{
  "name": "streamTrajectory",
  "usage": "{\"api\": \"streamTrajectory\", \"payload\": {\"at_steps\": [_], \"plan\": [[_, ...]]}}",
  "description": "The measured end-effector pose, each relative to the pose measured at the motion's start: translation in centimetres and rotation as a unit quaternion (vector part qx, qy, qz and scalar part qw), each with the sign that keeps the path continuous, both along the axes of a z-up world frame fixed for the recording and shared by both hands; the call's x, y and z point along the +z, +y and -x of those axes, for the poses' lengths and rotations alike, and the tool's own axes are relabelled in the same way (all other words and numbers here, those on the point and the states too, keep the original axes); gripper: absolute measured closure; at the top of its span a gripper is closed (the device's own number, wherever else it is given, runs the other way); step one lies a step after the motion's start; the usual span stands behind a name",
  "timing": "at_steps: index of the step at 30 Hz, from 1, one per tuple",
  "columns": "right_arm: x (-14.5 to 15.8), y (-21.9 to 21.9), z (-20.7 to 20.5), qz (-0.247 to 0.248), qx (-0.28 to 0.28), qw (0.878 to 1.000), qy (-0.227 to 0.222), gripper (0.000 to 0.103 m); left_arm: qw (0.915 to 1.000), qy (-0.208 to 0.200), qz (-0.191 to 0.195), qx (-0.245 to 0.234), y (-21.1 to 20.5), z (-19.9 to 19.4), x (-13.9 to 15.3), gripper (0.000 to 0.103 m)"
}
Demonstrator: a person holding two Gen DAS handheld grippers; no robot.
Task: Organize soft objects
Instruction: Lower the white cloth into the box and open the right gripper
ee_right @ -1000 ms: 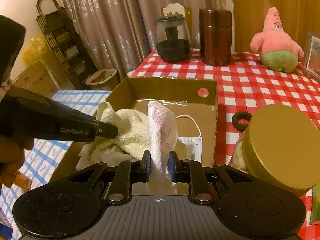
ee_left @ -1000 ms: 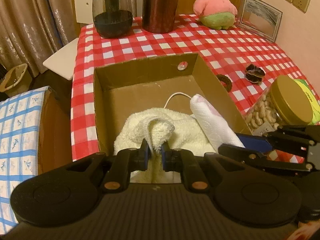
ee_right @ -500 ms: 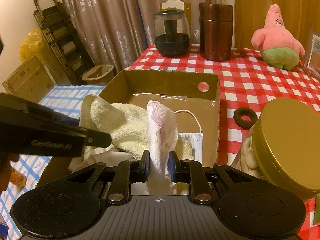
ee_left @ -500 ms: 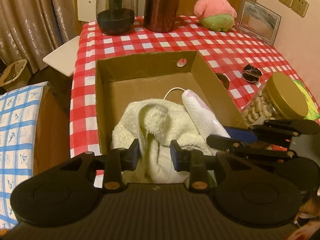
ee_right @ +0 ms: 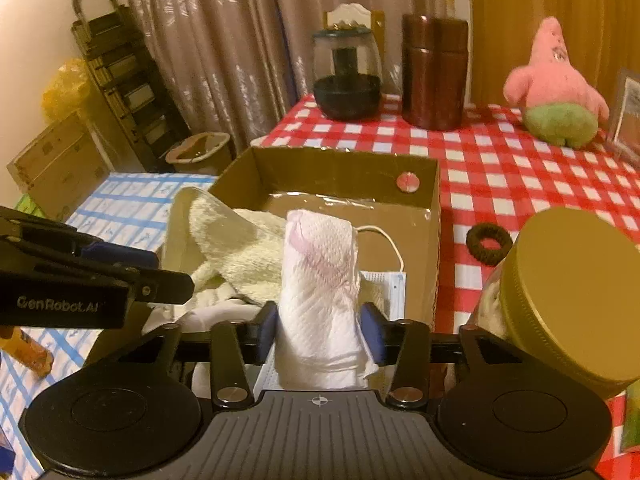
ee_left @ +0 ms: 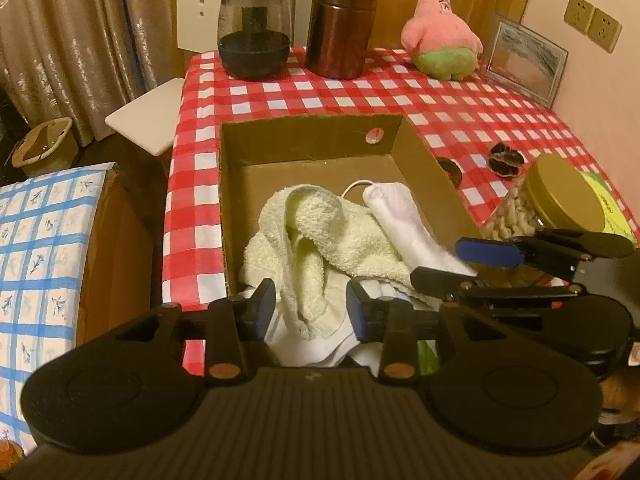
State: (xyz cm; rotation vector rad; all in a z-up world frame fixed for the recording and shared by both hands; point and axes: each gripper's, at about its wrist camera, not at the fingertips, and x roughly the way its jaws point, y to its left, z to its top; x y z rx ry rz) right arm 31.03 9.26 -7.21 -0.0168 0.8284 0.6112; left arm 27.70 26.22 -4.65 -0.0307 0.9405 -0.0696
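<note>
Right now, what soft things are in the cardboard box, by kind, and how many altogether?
Cream towel: 1
White paper towel: 1
Face mask: 1
Other white cloth at the near end: too bunched to count
Total clearly told apart: 3

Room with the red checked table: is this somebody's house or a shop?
Most likely a home. There's a checked tablecloth on the table, a pink plush toy beside a picture frame, and long curtains behind.
</note>
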Motion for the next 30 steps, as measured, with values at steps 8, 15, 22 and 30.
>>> {"api": "streamTrajectory", "payload": {"at_steps": [8, 15, 22, 30], "plan": [[2.2, -1.4, 2.1, 0.000, 0.018, 0.999, -0.030, 0.045, 0.9999, -0.008, -0.001, 0.015, -0.6, 1.8, 1.6, 0.060], [4.6, -3.8, 4.2, -0.001, 0.027, 0.998, -0.050, 0.041, 0.9995, -0.018, -0.001, 0.026, -1.9, 4.1, 3.1, 0.043], [6.3, -6.8, 6.7, -0.003, 0.034, 0.997, -0.064, 0.039, 0.9991, -0.029, 0.011, 0.030, -3.4, 6.6, 4.1, 0.030], [7.5, -10.9, 8.7, -0.009, 0.014, 0.997, -0.070, 0.038, 0.9971, -0.066, -0.002, 0.039, -6.2, 9.8, 4.6, 0.020]]}}
